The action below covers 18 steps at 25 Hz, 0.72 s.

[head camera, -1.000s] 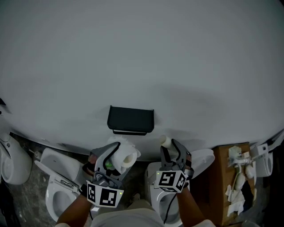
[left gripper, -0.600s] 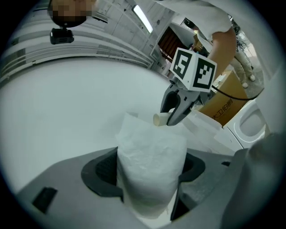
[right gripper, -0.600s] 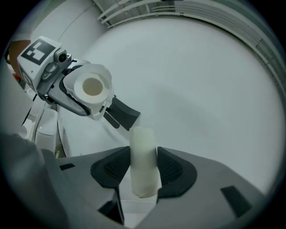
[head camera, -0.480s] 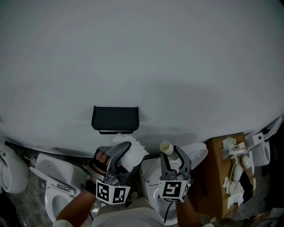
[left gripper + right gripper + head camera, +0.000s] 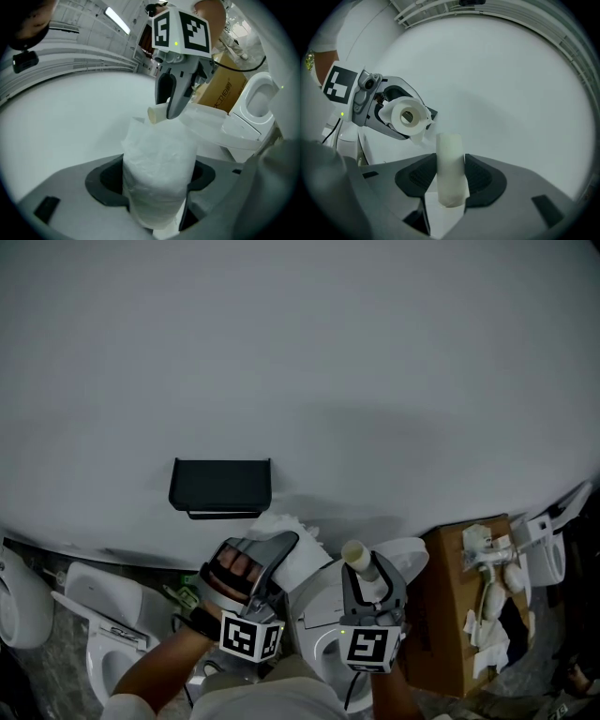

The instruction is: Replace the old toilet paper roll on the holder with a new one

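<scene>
Our left gripper (image 5: pixel 269 568) has its fingers (image 5: pixel 105 182) spread wide and clamped on the new roll (image 5: pixel 159 159). Our right gripper (image 5: pixel 373 585), fingers half closed, pinches the bare tube (image 5: pixel 450 159). Both hang below and right of the black holder (image 5: pixel 220 486).

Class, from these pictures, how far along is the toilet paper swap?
Done: the holder is bare, and the cardboard tube sits in the right hand-held gripper. In hand: the left hand-held gripper grips the new roll. Left: fitting it on the holder.
</scene>
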Tool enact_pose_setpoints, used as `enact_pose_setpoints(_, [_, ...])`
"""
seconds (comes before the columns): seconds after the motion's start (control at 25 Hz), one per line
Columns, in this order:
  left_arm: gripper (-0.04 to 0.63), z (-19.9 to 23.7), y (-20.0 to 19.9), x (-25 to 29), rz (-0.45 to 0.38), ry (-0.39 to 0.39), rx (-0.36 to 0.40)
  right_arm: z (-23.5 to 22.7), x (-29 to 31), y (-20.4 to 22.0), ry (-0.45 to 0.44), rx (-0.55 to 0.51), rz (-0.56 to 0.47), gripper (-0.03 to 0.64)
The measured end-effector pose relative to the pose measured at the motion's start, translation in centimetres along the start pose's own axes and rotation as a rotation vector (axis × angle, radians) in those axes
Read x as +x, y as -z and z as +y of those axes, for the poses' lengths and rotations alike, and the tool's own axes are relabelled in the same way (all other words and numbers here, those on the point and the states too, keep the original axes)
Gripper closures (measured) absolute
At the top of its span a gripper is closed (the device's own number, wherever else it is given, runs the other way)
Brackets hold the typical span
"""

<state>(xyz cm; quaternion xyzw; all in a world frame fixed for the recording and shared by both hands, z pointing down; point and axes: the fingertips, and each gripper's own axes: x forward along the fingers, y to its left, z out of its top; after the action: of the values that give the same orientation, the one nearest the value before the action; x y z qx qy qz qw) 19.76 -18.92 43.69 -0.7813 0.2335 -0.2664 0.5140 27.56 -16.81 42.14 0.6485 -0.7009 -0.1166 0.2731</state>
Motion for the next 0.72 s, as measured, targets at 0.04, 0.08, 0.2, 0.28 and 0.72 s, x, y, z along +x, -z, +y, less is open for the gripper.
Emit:
enact_pose_setpoints(0.04, [0.264,-0.2,0.0,0.4,0.011,0.007,0.020,-0.2,-0.1,0.1,0.002,0.003,-0.001,0.430])
enact_pose_setpoints(0.08, [0.264,-0.4,0.0,0.8,0.024,0.011,0.035,-0.3,-0.1,0.2,0.003,0.005,-0.003,0.430])
enact_pose_setpoints(0.2, [0.264,-1.0,0.1,1.9,0.050,0.026,0.059,-0.9,-0.3,0.6,0.006,0.012,0.005,0.428])
enact_pose_setpoints(0.28, [0.264,-1.3,0.2,2.7,0.065,0.029,0.071,-1.2,-0.3,0.9,0.009,0.018,0.014,0.430])
enact_pose_setpoints(0.72, [0.264,-0.8,2.8,5.3,0.224,0.042,0.082,-1.1,0.0,1.3,-0.017,0.030,0.008,0.430])
